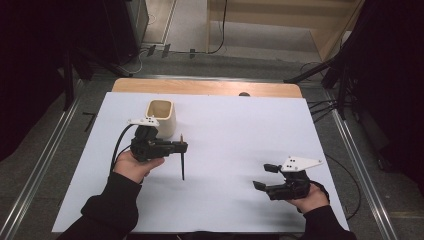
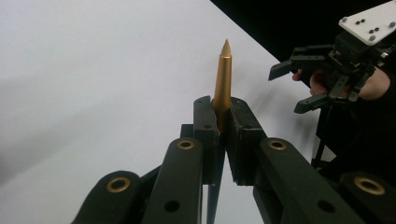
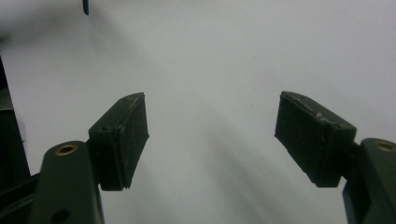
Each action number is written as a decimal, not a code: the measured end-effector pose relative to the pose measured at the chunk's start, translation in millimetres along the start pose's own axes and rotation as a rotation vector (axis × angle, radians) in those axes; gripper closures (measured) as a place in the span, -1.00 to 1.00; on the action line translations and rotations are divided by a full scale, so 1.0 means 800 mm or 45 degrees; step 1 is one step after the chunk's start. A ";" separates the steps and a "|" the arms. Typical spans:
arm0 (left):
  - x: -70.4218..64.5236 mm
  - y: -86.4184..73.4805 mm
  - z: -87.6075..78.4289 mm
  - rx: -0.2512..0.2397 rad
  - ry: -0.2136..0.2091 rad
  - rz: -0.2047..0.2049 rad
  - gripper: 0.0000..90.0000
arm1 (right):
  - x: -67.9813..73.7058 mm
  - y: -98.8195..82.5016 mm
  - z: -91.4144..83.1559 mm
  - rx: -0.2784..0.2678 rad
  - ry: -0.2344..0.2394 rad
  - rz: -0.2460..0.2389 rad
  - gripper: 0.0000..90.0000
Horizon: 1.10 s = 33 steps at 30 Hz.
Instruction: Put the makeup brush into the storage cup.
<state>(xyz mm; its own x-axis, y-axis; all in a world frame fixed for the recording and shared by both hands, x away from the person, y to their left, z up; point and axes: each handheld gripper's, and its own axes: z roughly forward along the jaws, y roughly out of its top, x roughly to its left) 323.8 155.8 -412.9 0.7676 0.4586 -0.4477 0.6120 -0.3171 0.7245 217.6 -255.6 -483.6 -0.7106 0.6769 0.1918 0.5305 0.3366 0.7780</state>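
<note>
My left gripper point(image 1: 184, 146) is shut on a thin pen point(image 1: 182, 162) with a gold pointed tip and a dark body. It holds the pen near the tip, off the white sheet, with the dark body hanging toward me. In the left gripper view the gold tip point(image 2: 223, 79) sticks up from between the closed pads of the left gripper point(image 2: 223, 109). A cream cup point(image 1: 161, 117) stands upright just behind the left gripper. Near the front right, my right gripper point(image 1: 265, 176) is open and holds nothing. In its own view the right gripper point(image 3: 212, 135) has bare sheet between its jaws.
A white sheet point(image 1: 240, 130) covers the table, and a wooden strip point(image 1: 210, 87) shows along the far edge. Dark stands and cables point(image 1: 340, 80) flank the table on the floor. The right gripper point(image 2: 299, 81) also appears far off in the left gripper view.
</note>
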 end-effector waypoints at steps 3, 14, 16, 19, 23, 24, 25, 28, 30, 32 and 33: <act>0.003 0.002 -0.001 0.004 0.001 -0.008 0.86 | 0.001 0.000 0.002 0.013 0.004 -0.004 -0.40; 0.014 0.021 -0.011 0.003 0.042 -0.014 0.86 | 0.000 0.001 0.004 0.018 0.014 0.004 -0.41; 0.015 0.026 -0.014 0.006 0.059 -0.003 0.86 | 0.000 0.000 0.004 0.024 0.011 0.001 -0.41; 0.017 0.033 -0.020 -0.009 0.075 0.005 0.86 | -0.001 0.000 0.005 0.028 0.004 0.011 -0.42; 0.021 0.043 -0.029 -0.033 0.104 0.007 0.86 | 0.000 -0.001 0.005 0.030 0.012 0.014 -0.43; 0.021 0.043 -0.029 -0.033 0.104 0.007 0.86 | 0.000 -0.001 0.005 0.030 0.012 0.014 -0.43; 0.022 0.048 -0.033 -0.038 0.121 0.009 0.86 | 0.000 -0.001 0.006 0.033 0.016 0.013 -0.43; 0.024 0.057 -0.039 -0.052 0.145 0.014 0.86 | -0.001 -0.001 0.005 0.031 0.014 0.017 -0.43; 0.025 0.063 -0.043 -0.073 0.160 0.013 0.86 | -0.002 -0.001 0.005 0.027 0.012 0.015 -0.43; 0.026 0.068 -0.047 -0.087 0.179 0.019 0.86 | -0.002 -0.001 0.005 0.026 0.012 0.017 -0.43; 0.026 0.070 -0.048 -0.096 0.189 0.021 0.86 | -0.002 -0.001 0.005 0.026 0.012 0.017 -0.43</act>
<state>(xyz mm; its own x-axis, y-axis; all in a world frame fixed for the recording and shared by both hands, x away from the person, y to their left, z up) 366.6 179.5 -361.3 0.7375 0.5733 -0.3570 0.5793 -0.2653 0.7708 220.1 -254.1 -486.9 -0.7077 0.6753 0.2075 0.5491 0.3410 0.7630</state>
